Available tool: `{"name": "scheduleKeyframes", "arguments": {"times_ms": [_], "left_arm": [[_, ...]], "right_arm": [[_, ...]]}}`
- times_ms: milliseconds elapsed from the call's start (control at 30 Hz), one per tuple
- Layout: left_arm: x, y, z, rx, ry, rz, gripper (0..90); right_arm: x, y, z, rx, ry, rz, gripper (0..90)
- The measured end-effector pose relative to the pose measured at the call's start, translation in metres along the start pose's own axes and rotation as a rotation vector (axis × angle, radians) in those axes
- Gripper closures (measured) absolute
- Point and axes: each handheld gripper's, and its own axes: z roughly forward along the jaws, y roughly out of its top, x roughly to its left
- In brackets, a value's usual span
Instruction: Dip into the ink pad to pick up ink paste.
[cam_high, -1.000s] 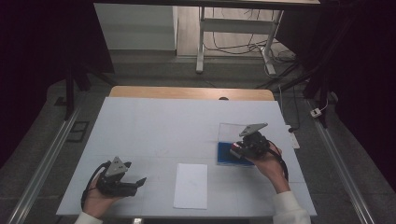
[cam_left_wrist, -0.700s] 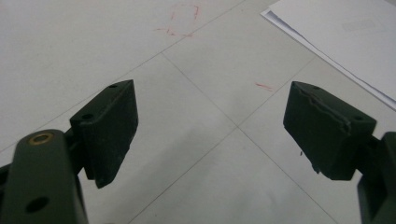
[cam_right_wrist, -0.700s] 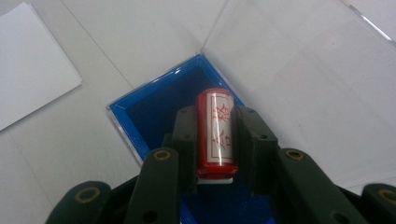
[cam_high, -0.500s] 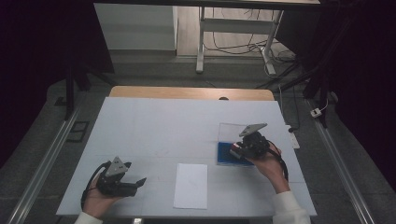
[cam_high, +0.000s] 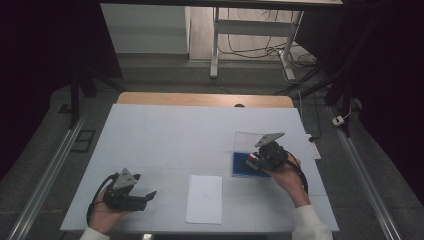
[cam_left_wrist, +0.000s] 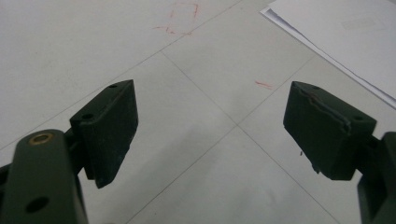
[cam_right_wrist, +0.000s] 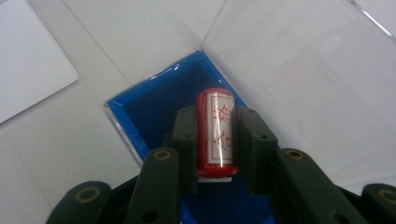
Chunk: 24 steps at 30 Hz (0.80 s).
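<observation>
The sheet of paper lies on the table near its front edge. The open case sits to its right, slightly farther back.

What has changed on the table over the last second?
Nothing visibly changed. The right gripper stays shut on the red stamp over the blue box; the left gripper stays open beside the paper.
</observation>
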Motion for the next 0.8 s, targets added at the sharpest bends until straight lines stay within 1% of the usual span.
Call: {"name": "scheduleKeyframes", "arguments": {"times_ms": [133,233,333,800], "left_arm": [[-0.0003,-0.0001,0.0003,0.001,0.000,-0.001,18.4],[-0.0007,-0.0002,0.0004,0.003,0.001,-0.001,18.4],[-0.0007,-0.0002,0.0002,0.002,0.000,-0.002,18.4],[-0.0012,-0.0003,0.0009,0.005,-0.001,-0.005,18.4]], "right_arm": [[-0.0002,-0.0006,0.0003,0.010,0.001,0.011,70.0],[0.0008,0.0000,0.0023,0.030,-0.005,0.005,70.0],[0.0013,0.0005,0.0030,0.038,-0.008,0.007,70.1],[0.0020,-0.0001,0.0044,0.044,-0.013,0.012,70.1]]}}
